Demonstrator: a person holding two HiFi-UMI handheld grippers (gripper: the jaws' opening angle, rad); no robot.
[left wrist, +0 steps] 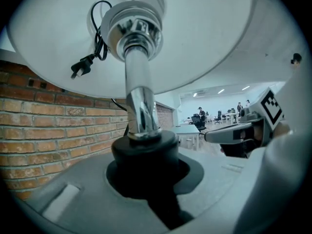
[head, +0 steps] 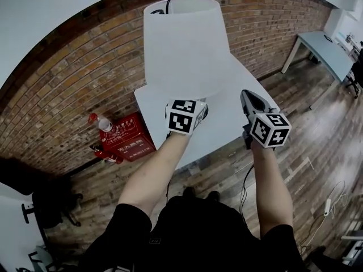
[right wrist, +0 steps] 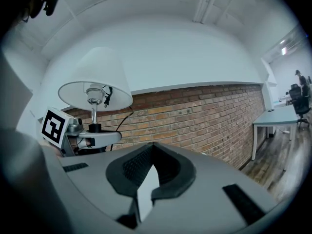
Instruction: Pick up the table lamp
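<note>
The table lamp's white shade (head: pixel 184 44) hangs in the air in front of the white table (head: pixel 229 126). My left gripper (head: pixel 195 107) reaches under the shade and is shut on the lamp's chrome stem (left wrist: pixel 139 101), just above a black collar (left wrist: pixel 144 147). The lamp's plug (left wrist: pixel 80 68) dangles beside the socket inside the shade. The lamp base is hidden. My right gripper (head: pixel 248 95) is level to the right of the lamp, apart from it, jaws together and holding nothing. From the right gripper (right wrist: pixel 153 147) view the lamp (right wrist: pixel 95 79) and left gripper (right wrist: pixel 97 138) show at left.
A brick wall (head: pixel 74 78) runs behind the table. A red box (head: pixel 129 143) with a bottle on it stands on the floor at the left. A black chair (head: pixel 51 205) is at the lower left, another table (head: pixel 323 44) at the far right.
</note>
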